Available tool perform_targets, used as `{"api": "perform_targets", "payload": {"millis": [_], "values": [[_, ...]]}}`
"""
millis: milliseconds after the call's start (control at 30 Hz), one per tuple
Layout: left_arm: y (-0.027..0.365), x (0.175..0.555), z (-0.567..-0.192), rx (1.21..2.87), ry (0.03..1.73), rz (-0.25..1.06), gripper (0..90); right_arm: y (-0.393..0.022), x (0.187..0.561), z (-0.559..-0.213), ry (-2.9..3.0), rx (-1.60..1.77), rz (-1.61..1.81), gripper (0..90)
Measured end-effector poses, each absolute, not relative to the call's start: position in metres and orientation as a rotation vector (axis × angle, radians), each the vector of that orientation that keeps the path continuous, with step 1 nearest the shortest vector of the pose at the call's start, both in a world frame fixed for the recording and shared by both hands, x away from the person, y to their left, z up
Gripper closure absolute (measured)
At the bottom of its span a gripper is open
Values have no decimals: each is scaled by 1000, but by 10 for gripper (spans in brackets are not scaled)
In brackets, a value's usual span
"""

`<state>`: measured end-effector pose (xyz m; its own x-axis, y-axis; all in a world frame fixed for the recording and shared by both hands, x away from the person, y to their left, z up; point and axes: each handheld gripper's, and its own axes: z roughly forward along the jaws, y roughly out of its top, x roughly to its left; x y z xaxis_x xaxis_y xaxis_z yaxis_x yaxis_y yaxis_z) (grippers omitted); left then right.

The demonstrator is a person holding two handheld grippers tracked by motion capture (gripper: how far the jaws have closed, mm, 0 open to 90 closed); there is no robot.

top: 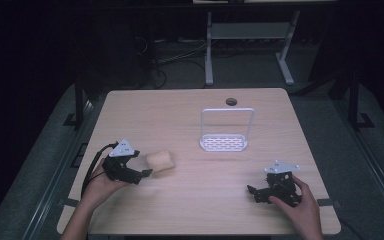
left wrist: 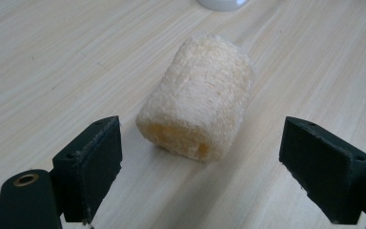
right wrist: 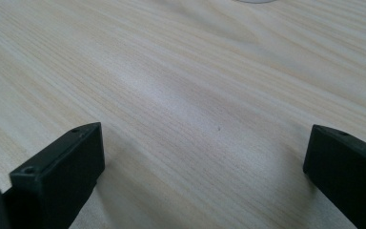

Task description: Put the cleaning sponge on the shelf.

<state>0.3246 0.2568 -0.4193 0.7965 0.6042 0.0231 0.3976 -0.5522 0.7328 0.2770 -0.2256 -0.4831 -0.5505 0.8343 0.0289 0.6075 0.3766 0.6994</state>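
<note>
Left gripper [top: 147, 173] sits low at the table's [top: 190, 210] 8 o'clock, jaws spread wide and empty, aimed at the sponge [top: 160, 162]. In the left gripper view the sponge [left wrist: 198, 112], a loofah-like roll, lies on its side just ahead of the pads [left wrist: 102, 160], not touching either one. Its hollow end faces the camera, so the jaws would close across the soft sides; looks like a pre-grasp line-up.

Right gripper [top: 252, 192] rests at 4 o'clock, jaws also wide apart, nothing between them but bare wood. Likely parked to stay clear.

White rack [top: 225, 141] stands upright near centre, at the sponge's 2 o'clock, well apart. Probable drop-off spot, but that's a guess.
</note>
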Motion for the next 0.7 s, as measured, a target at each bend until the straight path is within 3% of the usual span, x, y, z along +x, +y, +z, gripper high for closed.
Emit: {"api": "perform_targets", "payload": {"millis": [700], "values": [[244, 348, -411, 2234, 680, 311, 139, -226, 277, -483, 2312, 1262, 965, 0]]}}
